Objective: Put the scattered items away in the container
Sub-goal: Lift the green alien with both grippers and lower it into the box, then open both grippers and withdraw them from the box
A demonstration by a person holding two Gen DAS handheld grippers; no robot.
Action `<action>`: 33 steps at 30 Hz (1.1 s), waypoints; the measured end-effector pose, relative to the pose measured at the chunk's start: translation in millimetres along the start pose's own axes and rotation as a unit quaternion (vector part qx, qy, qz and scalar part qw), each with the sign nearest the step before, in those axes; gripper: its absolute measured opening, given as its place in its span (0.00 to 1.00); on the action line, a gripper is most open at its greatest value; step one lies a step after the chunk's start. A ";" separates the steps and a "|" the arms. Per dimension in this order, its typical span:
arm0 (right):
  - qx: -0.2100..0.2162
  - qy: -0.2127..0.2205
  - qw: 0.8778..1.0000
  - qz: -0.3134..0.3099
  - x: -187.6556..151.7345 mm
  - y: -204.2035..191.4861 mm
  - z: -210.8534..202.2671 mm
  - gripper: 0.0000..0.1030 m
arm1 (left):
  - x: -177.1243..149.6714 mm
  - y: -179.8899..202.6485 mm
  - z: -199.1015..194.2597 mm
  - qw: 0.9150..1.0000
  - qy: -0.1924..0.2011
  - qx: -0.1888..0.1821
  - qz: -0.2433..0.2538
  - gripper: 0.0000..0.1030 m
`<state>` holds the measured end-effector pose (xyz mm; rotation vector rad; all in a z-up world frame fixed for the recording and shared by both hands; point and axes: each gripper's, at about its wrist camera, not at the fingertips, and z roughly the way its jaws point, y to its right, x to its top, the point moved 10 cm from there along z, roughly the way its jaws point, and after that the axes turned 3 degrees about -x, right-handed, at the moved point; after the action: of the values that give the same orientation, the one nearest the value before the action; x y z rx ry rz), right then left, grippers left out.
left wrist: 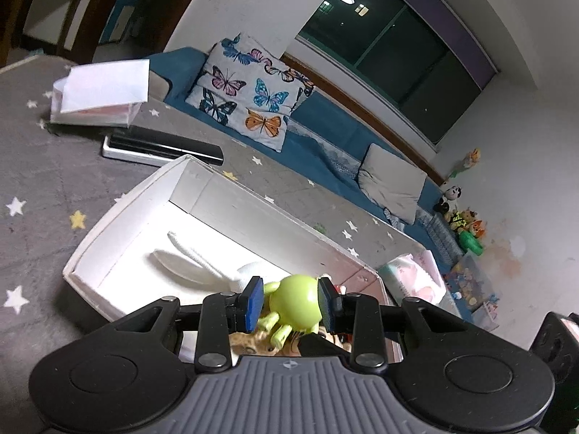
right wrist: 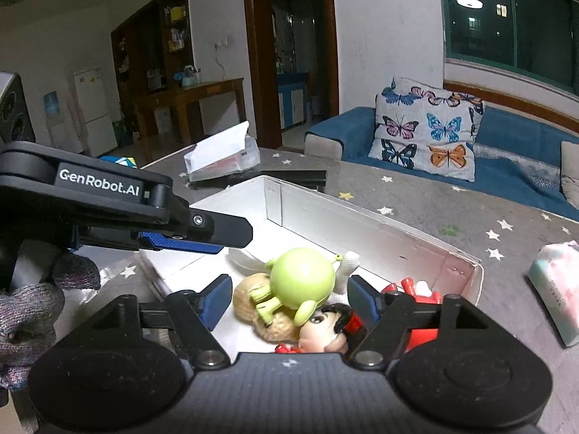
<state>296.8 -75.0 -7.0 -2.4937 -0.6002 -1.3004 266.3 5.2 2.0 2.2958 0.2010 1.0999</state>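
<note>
A round lime-green monster toy [left wrist: 298, 298] sits between the blue pads of my left gripper [left wrist: 289, 302], over the near end of the white box [left wrist: 119, 224]; I cannot tell whether the pads still touch it. In the right wrist view the green toy [right wrist: 302, 278] rests on a tan peanut-shaped toy [right wrist: 260, 307], beside a black-haired doll head [right wrist: 324, 327] and a red figure [right wrist: 421, 291] inside the white box [right wrist: 362, 220]. My right gripper [right wrist: 291, 300] is open and empty, its jaws wide on either side of the pile. The left gripper's fingers [right wrist: 202, 233] reach in from the left above the box.
A white plush with long ears [left wrist: 195, 262] lies in the box. On the grey star-patterned mat are a tissue box [left wrist: 97, 94], a black-and-white flat device [left wrist: 159, 146] and a pastel tissue pack [right wrist: 557, 289]. A blue sofa with a butterfly cushion [right wrist: 427, 132] is behind.
</note>
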 end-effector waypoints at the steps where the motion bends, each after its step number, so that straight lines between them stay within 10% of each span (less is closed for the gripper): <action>1: 0.000 0.003 1.000 0.000 -0.7 -1.2 -3.6 0.72 | -1.8 1.3 -3.2 1.000 0.002 0.005 0.006 0.34; 33: 0.009 0.042 0.999 0.012 -60.1 -38.8 -86.9 0.97 | -90.8 11.9 -73.6 0.991 -0.001 0.090 0.100 0.36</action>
<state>185.4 -91.0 -6.0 -2.4106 -0.5574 -1.3775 150.6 -5.9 -15.6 2.5217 0.0721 1.2210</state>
